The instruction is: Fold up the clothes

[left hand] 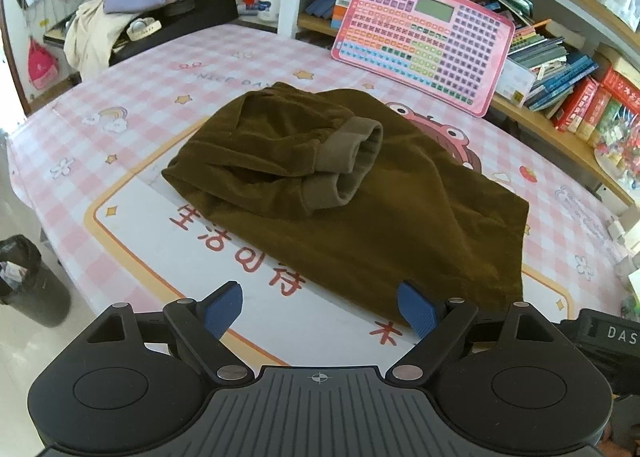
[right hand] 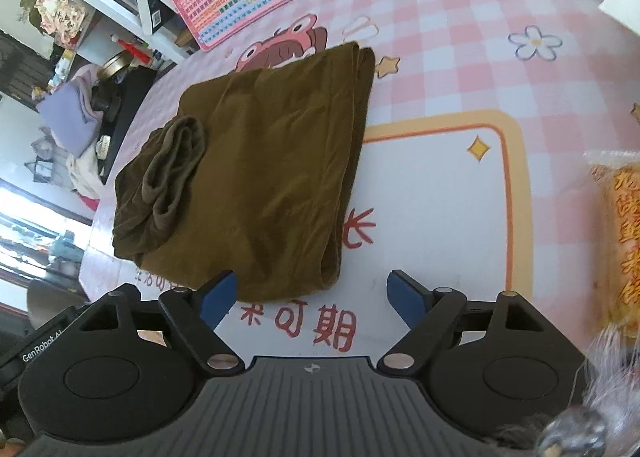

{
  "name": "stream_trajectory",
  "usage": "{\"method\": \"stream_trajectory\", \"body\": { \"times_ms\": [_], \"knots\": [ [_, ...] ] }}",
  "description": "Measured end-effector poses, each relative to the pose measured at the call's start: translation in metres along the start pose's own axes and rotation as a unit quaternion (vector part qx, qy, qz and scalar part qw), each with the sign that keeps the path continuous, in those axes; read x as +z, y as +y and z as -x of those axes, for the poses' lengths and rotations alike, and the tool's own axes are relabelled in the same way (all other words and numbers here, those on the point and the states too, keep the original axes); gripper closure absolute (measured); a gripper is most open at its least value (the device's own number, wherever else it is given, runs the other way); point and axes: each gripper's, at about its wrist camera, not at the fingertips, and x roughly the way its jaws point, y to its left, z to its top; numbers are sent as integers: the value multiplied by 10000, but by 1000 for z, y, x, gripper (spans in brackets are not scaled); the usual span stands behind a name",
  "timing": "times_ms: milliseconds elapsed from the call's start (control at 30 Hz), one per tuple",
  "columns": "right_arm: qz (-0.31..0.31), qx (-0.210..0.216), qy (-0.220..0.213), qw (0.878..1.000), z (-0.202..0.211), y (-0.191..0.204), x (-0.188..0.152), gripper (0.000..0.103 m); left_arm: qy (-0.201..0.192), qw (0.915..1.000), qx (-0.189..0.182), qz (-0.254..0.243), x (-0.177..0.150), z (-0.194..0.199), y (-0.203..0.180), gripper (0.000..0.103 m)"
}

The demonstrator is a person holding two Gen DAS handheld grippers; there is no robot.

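You're in a home: crammed bookshelves (left hand: 560,69) at two o'clock, pink checked tablecloth (left hand: 248,61), hanging bags (left hand: 40,61) at ten.

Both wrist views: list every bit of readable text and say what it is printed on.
"DAS" (cut off): white letters on the black device at the right edge of the left view.
"GenRobot" then cut-off characters: on the black gripper body at lower left of the right view.
"可期": red characters on the table mat; "生活" on the same mat in the left view; the other characters are partly hidden by the brown garment.
Pink keyboard toy, book spines and orange packet: too small or blurred.
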Motion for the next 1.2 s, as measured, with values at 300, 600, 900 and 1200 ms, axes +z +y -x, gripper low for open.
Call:
{"method": "stream_trajectory", "body": {
  "times_ms": [300,600,900,1200],
  "knots": [
    [-229,128,288,9992,-3,-3,5,29,-753,9933,3,-873,9,20,-10,15],
    [-618,397,573,9957,-18,-3,13,51,-599,9946,150,-836,1,16,-10,15],
    [-919,486,585,9929,-28,-9,25,63,-716,9893,-218,-1256,-11,20,-15,17],
    [-1020,999,450,9887,-23,-12,27,90,-625,9617,-347,-2648,-31,3,-57,17]
  ]
}}
